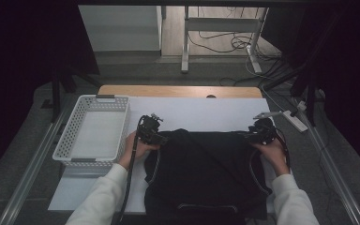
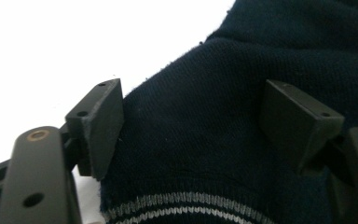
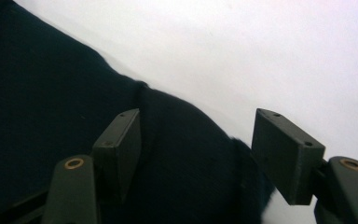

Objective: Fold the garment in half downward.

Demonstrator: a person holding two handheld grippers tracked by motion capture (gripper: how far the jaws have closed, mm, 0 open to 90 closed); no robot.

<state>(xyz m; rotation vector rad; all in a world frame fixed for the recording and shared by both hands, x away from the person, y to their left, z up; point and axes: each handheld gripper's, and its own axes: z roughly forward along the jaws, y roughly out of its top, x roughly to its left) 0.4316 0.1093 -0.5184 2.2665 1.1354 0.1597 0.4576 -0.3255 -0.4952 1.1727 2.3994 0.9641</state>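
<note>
A dark navy sweater [image 1: 206, 173] lies spread on a white worktop [image 1: 215, 112], its near edge hanging toward the person. A white slotted basket [image 1: 93, 131] sits at the left, just beside it. The left claw [image 1: 155, 136] rests at the sweater's far left corner, jaws open, with knit fabric and a striped hem [image 2: 182, 205] between them but not pinched. The right claw [image 1: 252, 136] sits at the far right corner, jaws also open astride a fold of cloth [image 3: 191, 154]. The step appears to be taking hold of both corners. Next, each claw likely needs to close firmly on the fabric before lifting or folding.
</note>
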